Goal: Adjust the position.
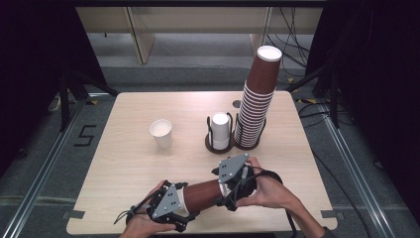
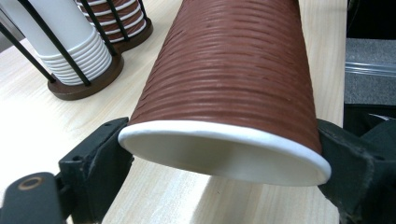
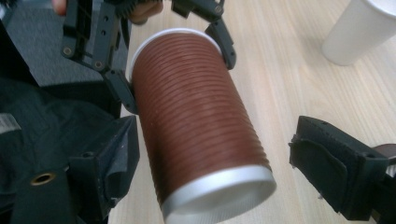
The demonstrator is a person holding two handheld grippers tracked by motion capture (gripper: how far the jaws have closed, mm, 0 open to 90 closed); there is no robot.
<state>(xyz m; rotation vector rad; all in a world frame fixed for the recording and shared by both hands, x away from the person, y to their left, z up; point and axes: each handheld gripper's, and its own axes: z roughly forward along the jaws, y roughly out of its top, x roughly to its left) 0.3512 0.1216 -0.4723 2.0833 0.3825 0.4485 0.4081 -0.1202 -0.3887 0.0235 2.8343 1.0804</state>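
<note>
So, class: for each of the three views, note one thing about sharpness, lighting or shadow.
High view: even overhead light on the pale wooden table, dark surroundings, slightly soft detail. Left gripper view: the ribbed brown paper cup is sharp, with a shadow beneath its white rim. Right gripper view: the cup's near base is soft, and the white paper cup is blurred.

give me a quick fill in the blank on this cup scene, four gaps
1. The left gripper is clamped on the open end of a ribbed ____ cup.
2. The right gripper, at that cup's base, has its jaws ____.
3. The lone white cup stands ____ on the table.
4. The tall stack of brown cups stands beside a shorter ____ stack.

Missing words: brown; open; upright; white
</note>
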